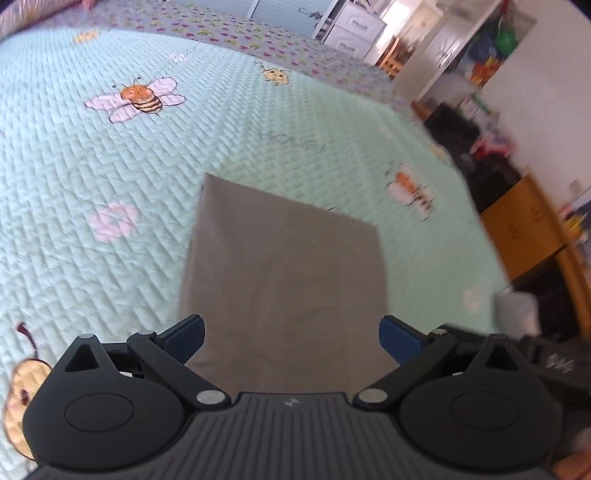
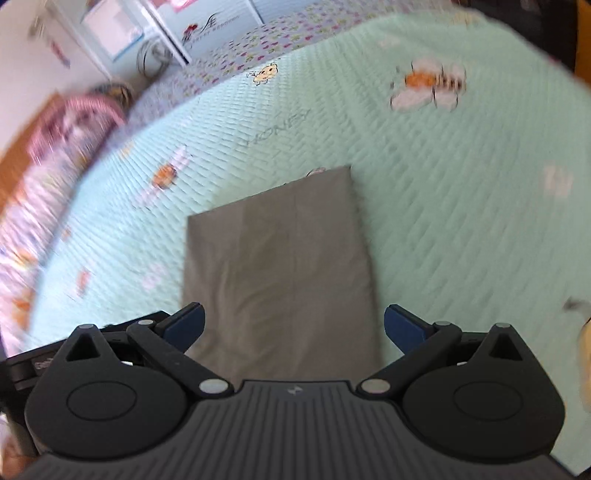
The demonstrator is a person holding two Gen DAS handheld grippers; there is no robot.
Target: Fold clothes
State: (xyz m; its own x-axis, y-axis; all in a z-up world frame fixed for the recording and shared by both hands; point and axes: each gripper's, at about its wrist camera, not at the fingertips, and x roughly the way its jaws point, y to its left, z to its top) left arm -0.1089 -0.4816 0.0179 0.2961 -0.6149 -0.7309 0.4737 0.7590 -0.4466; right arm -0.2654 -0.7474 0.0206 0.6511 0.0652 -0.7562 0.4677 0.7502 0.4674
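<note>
On the quilt [image 1: 110, 177], folded grey cloth [image 1: 284, 266] runs lengthwise away; both hand-held grippers wide.

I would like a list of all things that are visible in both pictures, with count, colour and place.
folded cloth: one, grey-brown, flat on the quilt, in front of both grippers
quilt: one, pale green with bee and flower prints, covering the bed
white cabinets: several, white, beyond the far edge of the bed
wooden furniture: one piece, orange-brown, beside the bed
left gripper: one, black with blue pads, open above the near end of the cloth
right gripper: one, black with blue pads, open above the same cloth
</note>
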